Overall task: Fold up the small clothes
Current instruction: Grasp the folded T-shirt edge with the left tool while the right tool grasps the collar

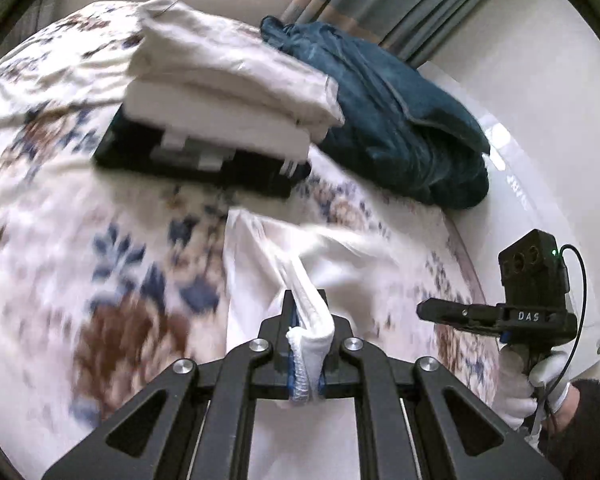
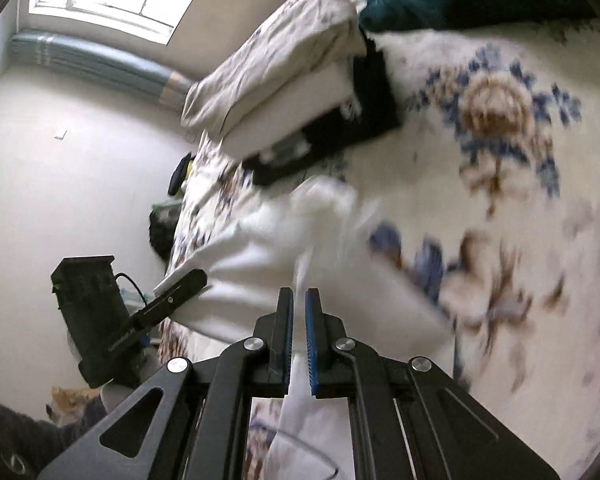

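White garment (image 1: 300,248); blue-brown floral bedspread (image 1: 112,264); teal blanket (image 1: 400,120).

Black gripper (image 1: 306,312), blue pads, 4 silver screws, possibly white-gloved hand (image 1: 528,384).

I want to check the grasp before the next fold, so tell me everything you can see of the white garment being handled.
The white garment is thin, soft-looking fabric, blurred by motion, lying rumpled on the floral bedspread in front of the stack of folded clothes. A bunched, ribbed edge is pinched in the left gripper. The right gripper has fabric between its slightly parted fingers; its grip is unclear.
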Tool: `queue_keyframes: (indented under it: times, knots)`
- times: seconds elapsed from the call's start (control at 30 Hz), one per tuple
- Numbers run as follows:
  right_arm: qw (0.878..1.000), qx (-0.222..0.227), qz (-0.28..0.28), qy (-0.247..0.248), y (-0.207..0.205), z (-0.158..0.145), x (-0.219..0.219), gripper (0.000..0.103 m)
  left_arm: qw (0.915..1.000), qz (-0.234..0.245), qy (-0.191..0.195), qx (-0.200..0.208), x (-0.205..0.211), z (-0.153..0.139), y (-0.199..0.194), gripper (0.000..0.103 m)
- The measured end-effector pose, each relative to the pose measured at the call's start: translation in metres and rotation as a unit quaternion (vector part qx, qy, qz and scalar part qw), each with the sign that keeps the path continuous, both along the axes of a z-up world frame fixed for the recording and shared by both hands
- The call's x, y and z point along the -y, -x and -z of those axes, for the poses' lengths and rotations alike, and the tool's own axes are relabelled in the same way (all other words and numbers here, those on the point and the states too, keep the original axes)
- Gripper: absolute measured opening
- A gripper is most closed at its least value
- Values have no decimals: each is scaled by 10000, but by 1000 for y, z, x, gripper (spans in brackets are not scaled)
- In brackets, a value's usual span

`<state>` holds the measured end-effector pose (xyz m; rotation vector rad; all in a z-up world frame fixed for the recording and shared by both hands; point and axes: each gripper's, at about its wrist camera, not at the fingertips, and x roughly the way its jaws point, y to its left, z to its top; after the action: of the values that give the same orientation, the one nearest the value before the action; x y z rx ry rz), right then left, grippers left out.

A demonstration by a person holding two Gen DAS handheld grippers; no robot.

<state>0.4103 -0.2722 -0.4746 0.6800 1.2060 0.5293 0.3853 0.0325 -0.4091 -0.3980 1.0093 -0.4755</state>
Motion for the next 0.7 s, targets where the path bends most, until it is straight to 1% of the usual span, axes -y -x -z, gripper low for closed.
queue_keyframes:
  times: [0.1, 0.17, 0.2, 0.27, 0.3, 0.33, 0.37, 0.43, 0.5, 0.57, 0.6, 0.63, 0.67, 0.7]
  knots:
    - [9991, -391, 64, 121, 23, 21, 2, 6, 9994, -197, -69, -279, -11, 19, 19, 5]
    - [9978, -537, 110, 362, 25, 31, 2, 7, 9986, -367, -129, -353, -19, 30, 13, 5]
    - [9959, -599, 113, 675, 19, 35, 1, 7, 9983, -420, -149, -385, -21, 34, 2, 5]
    - [9934, -562, 83, 992, 1, 36, -4, 7, 9977, -500, -228, -389, -24, 38, -18, 5]
    - [9920, -539, 91, 1140, -11, 37, -7, 12, 9979, -483, -218, -374, -24, 38, -28, 5]
    - [9902, -575, 121, 1267, -25, 39, -10, 23, 9982, -449, -260, -306, -22, 35, -37, 5]
    - [9894, -618, 92, 1307, -47, 40, -17, 29, 9986, -380, -300, -230, -21, 32, -40, 5]
    - [9880, -582, -24, 1433, -77, 41, -31, 63, 9989, -263, -362, -104, -17, 25, -47, 5]
    - [9840, -443, -298, 1698, -107, 42, -55, 64, 9991, -195, -362, -61, -13, 24, -50, 5]
    - [9749, -486, -670, 2069, -124, 50, -81, 64, 9988, -140, -459, -51, -10, 27, -53, 5]
    - [9678, -432, -927, 2299, -128, 55, -97, 64, 9987, -109, -503, -64, -9, 30, -54, 5]
    - [9621, -413, -1181, 2423, -130, 61, -109, 64, 9985, -97, -536, -91, -8, 33, -56, 5]
    - [9513, -428, -1489, 2664, -129, 70, -125, 63, 9985, -70, -529, -133, -8, 36, -57, 5]
    - [9419, -411, -1621, 2912, -127, 76, -132, 50, 9986, -48, -503, -184, -9, 41, -60, 5]
